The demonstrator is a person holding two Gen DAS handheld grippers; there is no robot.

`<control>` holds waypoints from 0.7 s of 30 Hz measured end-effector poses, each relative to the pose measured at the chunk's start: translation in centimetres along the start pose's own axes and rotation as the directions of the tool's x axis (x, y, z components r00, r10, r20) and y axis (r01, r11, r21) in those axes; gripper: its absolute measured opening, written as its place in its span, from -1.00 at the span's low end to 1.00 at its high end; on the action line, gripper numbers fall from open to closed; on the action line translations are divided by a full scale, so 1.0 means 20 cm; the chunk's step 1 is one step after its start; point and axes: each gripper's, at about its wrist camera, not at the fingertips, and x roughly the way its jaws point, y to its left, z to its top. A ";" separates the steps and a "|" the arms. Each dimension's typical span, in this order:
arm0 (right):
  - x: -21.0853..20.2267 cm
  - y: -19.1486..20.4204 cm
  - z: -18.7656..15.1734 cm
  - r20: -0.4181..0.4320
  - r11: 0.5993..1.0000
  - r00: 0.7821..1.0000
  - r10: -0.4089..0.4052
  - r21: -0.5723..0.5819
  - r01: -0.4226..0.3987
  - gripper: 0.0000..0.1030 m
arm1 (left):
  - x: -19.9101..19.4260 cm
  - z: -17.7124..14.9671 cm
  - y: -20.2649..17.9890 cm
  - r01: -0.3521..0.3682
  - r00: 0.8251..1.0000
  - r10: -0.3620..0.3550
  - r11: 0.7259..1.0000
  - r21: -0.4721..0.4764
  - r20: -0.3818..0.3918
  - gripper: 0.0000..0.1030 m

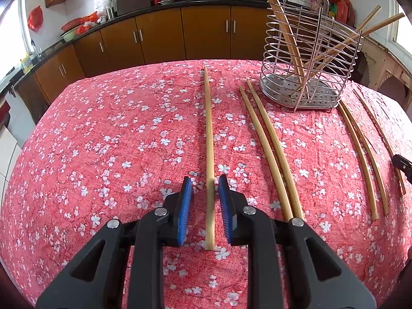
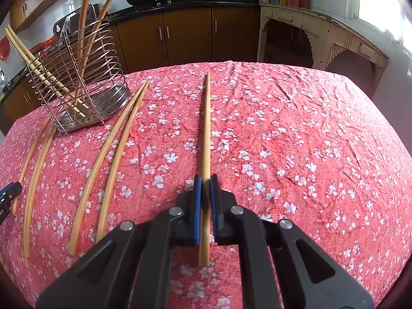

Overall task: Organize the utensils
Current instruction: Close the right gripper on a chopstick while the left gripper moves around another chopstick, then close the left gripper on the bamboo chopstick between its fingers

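Your left gripper has its blue pads set narrowly apart, straddling the near end of a lone chopstick. A sliver of cloth shows on each side of it, so the pads are not pressing it. That chopstick is plain pale bamboo, slim and smooth. It lies flat on the red flowered tablecloth, its long axis running straight up the middle of the frame, and it narrows toward the far end.

Your right gripper is clamped onto a second chopstick of the same pale bamboo. The pads pinch it near its thick end, which sticks out below them toward the bottom of the frame. Its thin tip points up the frame's centre, away from you.

Further out, two loose pairs lie on the cloth in the left half of the right wrist view, lengthwise like the others. In the upper left of that view stands the wire utensil holder, with several chopsticks leaning inside it.
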 end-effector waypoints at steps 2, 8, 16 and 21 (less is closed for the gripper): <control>0.00 0.00 0.00 0.000 1.000 1.000 -0.002 -0.003 0.002 -0.83 | 0.00 0.00 0.00 -0.002 1.000 0.002 1.000 0.001 0.000 -0.56; 0.00 0.00 0.00 -0.001 1.000 1.000 -0.004 -0.006 0.004 -0.83 | 0.00 0.00 0.00 -0.003 1.000 0.003 1.000 0.003 0.000 -0.56; 0.00 0.00 0.00 -0.001 1.000 1.000 -0.001 -0.003 0.001 -0.83 | 0.00 0.00 0.00 -0.002 1.000 0.002 1.000 0.002 0.000 -0.56; 0.00 -0.01 0.00 -0.001 1.000 1.000 0.007 0.003 -0.007 -0.83 | 0.00 0.00 0.00 -0.002 1.000 0.002 1.000 0.002 0.000 -0.56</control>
